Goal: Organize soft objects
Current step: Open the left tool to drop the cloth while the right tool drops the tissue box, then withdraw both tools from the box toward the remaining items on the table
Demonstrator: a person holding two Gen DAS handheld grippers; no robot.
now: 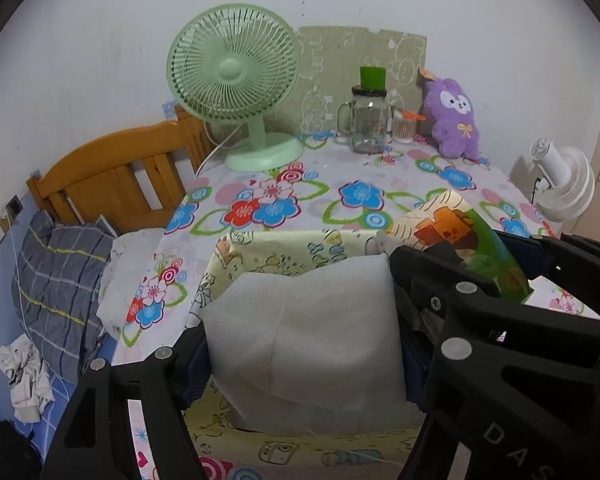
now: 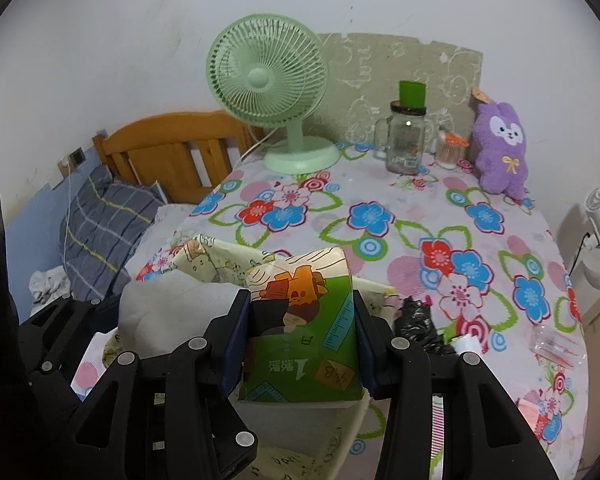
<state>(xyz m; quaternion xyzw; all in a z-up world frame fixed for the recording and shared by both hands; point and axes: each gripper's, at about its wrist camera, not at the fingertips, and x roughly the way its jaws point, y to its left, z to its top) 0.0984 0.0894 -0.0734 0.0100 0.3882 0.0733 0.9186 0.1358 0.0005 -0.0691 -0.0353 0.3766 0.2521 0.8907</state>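
Bedding: a grey plaid pillow point(image 1: 60, 280) lies at far left, below a wooden headboard point(image 1: 112, 176).
Table: a floral cloth point(image 2: 380, 216) covers it.
Green fan point(image 1: 236, 80): stands upright at the table's back left.
Left gripper point(image 1: 304, 320): jaws set wide, one pad on each side of a white foam pad point(image 1: 312, 332); they seem to press its edges, though the contact is partly hidden.
White foam pad: sits over a pale yellow printed fabric bin point(image 1: 268, 256) at the table's near edge.
Right gripper point(image 2: 300, 340): jaws pinching a green tissue pack point(image 2: 304, 320), one pad on each flank.
Green tissue pack: held just right of the foam, over the same bin.
Glass jar point(image 1: 368, 124): back centre, dark lid, green cap on top.
Purple plush point(image 1: 452, 116): upright at back right.
White fan point(image 1: 564, 184): beyond the table's right edge.
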